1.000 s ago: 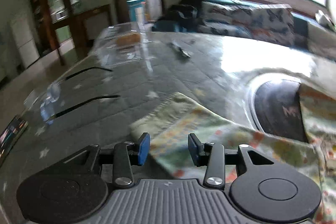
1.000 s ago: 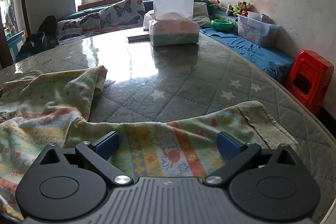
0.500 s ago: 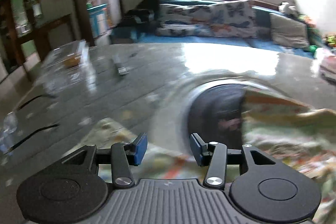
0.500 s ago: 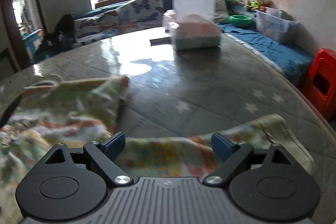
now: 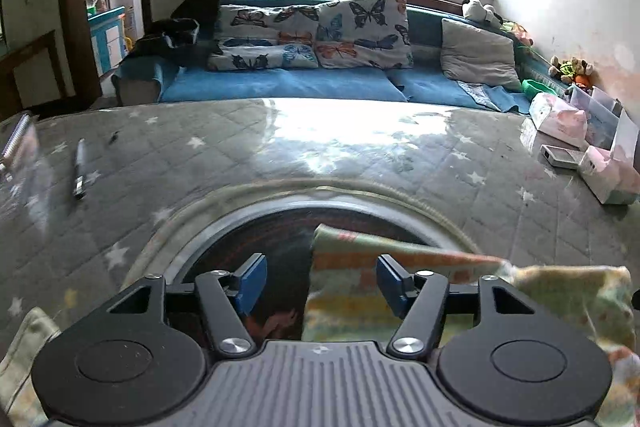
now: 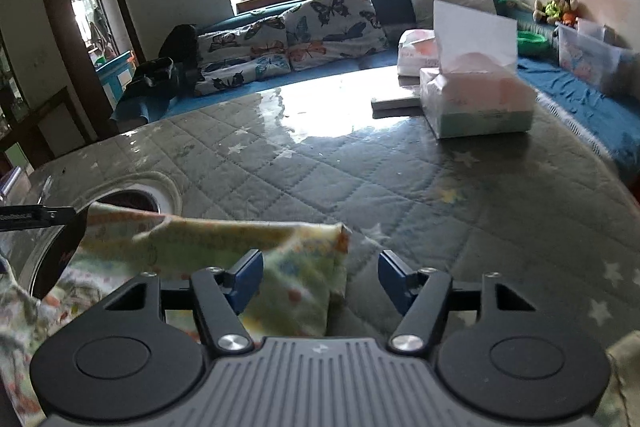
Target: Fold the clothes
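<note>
While lying spread over the quilted grey table (image 5: 360, 163), patterned garment (image 5: 552, 291) with one folded edge across the dark round inset (image 5: 248, 239) at the table's middle. Far left on the table, a pen (image 5: 80, 171). Left gripper (image 5: 320, 281) above the inset, fingers (image 5: 250, 281) parted and opening wider, only the garment's left edge between them, seemingly untouched by either pad, though blur there makes that hard to judge. Right gripper (image 6: 320, 281) over the garment's (image 6: 240, 243) near right corner, fingers (image 6: 394, 281) apart and closing, the corner lying between them nearer the left pad, bare quilt beside the right pad; no firm pinch visible. Further right and well apart from the cloth, an open tissue box (image 6: 476, 103) with a flat grey slab (image 6: 396, 105) just beside it. Beyond the table, a blue sofa (image 5: 280, 87) with butterfly cushions (image 5: 320, 31) under the window.
</note>
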